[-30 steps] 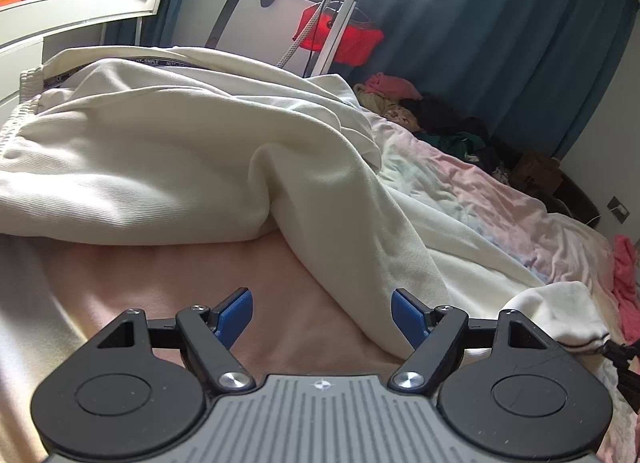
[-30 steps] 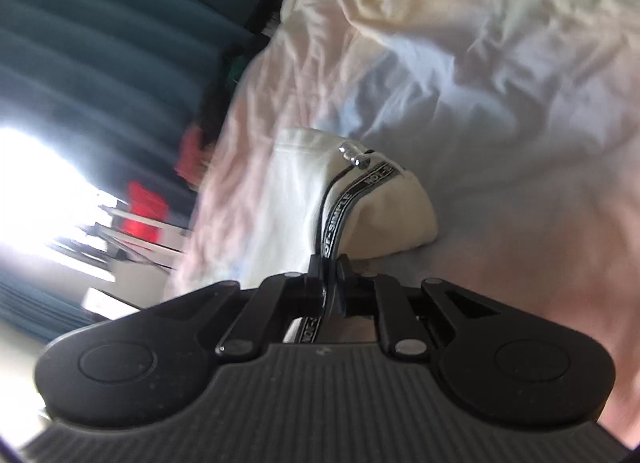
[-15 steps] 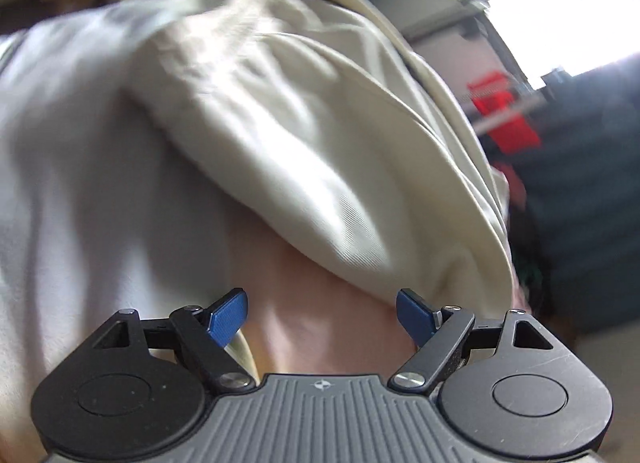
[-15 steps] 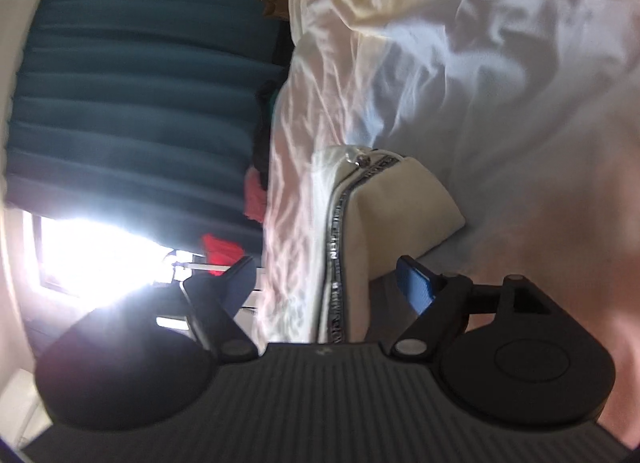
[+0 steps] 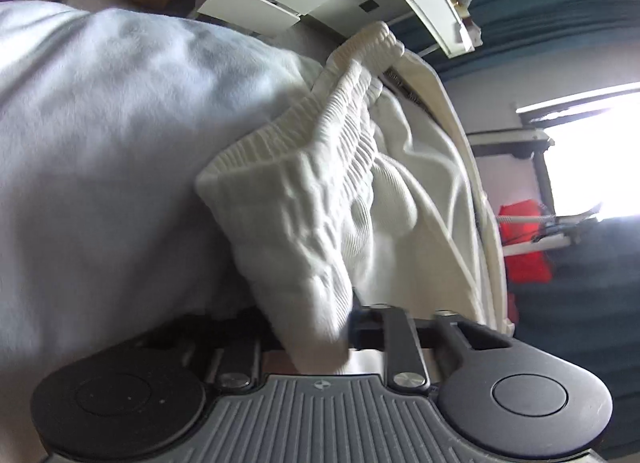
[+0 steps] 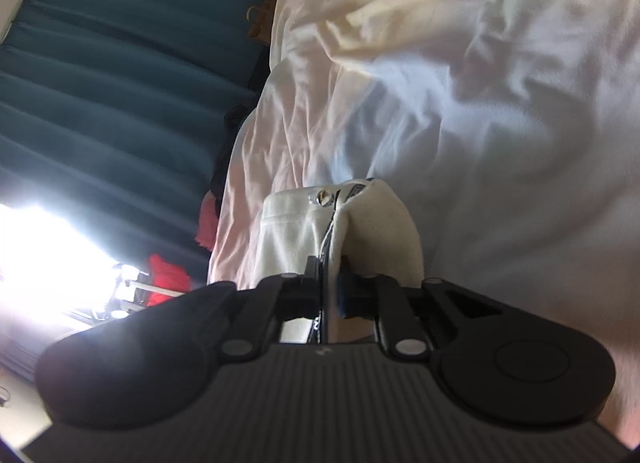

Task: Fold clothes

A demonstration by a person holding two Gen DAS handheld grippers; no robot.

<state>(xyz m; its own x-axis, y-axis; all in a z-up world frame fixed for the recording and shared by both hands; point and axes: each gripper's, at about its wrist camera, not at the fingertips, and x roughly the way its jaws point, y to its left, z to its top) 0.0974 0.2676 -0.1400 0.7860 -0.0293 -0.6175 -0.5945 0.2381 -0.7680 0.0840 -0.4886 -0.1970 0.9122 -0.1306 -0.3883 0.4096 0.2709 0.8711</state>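
Cream trousers [image 5: 360,199]: ribbed waistband edge [image 5: 320,167] bunched between the left gripper [image 5: 320,327] fingers, clamped.
Right gripper [image 6: 328,295]: pinched on the cuff [image 6: 340,231] along its printed trim.
Bed sheet [image 6: 500,103]: rumpled, open ahead and right.
Curtain [image 6: 120,83]: left, well apart.
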